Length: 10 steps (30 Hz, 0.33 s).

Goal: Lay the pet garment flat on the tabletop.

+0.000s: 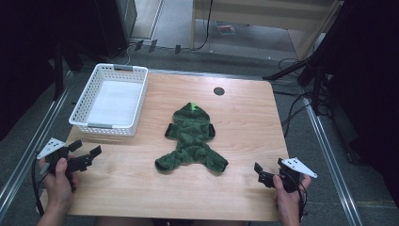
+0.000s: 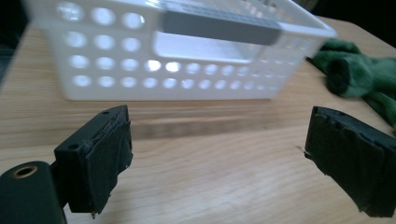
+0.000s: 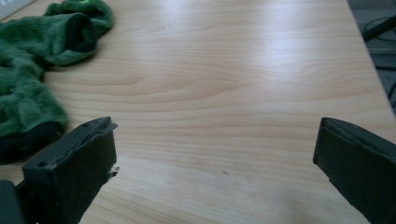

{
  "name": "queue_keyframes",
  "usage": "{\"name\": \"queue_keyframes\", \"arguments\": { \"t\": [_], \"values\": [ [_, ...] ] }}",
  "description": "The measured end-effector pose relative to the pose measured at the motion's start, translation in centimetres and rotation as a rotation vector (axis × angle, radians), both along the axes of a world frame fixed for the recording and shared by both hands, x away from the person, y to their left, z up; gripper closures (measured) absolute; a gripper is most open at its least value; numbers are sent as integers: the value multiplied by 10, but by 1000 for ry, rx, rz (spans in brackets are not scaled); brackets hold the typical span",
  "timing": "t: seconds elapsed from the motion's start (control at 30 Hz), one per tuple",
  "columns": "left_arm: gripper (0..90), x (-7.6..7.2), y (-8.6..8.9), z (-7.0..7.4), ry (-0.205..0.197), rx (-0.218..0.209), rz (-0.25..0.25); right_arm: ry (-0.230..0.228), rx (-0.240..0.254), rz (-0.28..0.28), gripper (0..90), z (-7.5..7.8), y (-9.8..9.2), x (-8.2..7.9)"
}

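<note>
Green garment point(image 1: 192, 140), hood toward table's far edge

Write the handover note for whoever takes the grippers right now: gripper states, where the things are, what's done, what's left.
Left gripper: fingers open, nothing between them, at the table's near left corner, just in front of the white basket.
Right gripper: fingers open, nothing between them, near the right front edge.
Green fleece garment: lying spread flat mid-table, hood towards the far side, between the two grippers, touched by neither.
Basket: back left of the table, nothing in it.
Done: nothing shows as handled yet.
Left: probably gather or fold the garment and put it in the basket.
</note>
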<state>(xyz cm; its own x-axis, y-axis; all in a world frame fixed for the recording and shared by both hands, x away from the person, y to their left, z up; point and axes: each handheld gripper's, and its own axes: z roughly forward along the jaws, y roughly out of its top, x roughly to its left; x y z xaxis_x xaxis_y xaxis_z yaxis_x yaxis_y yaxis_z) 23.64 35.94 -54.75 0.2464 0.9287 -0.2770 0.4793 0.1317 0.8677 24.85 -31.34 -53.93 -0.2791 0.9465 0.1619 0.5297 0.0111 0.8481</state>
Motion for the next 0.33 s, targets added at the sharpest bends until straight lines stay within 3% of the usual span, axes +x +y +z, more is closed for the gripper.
{"name": "queue_keyframes", "arguments": {
  "t": [0.13, 0.33],
  "values": [
    [75, 2, -2, -2, 5, 18, -4, 12, 36, -40, 0, -4, -9, 2],
    [75, 5, -10, -4, 16, 68, -26, 15, 16, -33, 0, -4, -5, 1]
  ]
}}
